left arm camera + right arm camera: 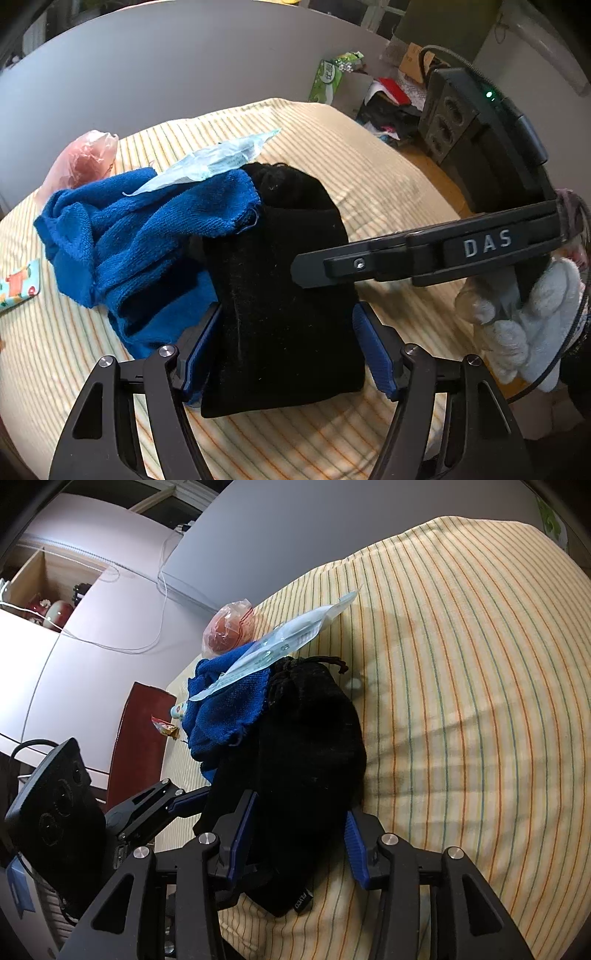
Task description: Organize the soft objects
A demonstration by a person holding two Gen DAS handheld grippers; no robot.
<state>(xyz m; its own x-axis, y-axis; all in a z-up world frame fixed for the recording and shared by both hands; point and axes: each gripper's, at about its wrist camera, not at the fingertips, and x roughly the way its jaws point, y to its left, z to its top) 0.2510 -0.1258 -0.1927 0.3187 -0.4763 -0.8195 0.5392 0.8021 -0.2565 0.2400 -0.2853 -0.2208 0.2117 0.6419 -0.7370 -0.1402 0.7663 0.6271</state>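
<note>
A black velvet pouch (284,295) lies on the striped cloth (388,173), its drawstring end pointing away. A crumpled blue towel (122,236) leans on its left side, with a pale blue plastic packet (218,158) on top. My left gripper (288,354) is open, its blue pads flanking the pouch's near end without squeezing it. My right gripper (306,269) reaches in from the right, held by a gloved hand (524,325). In the right wrist view, that right gripper (295,842) is shut on the pouch (310,760). The left gripper (192,805) is at the pouch's left edge.
A pink plastic bag (85,158) with something reddish inside sits behind the towel. A patterned card (18,288) lies at the left edge. A green tissue pack (327,79) and clutter stand beyond the cloth's far right. A dark red panel (136,746) stands beside the surface.
</note>
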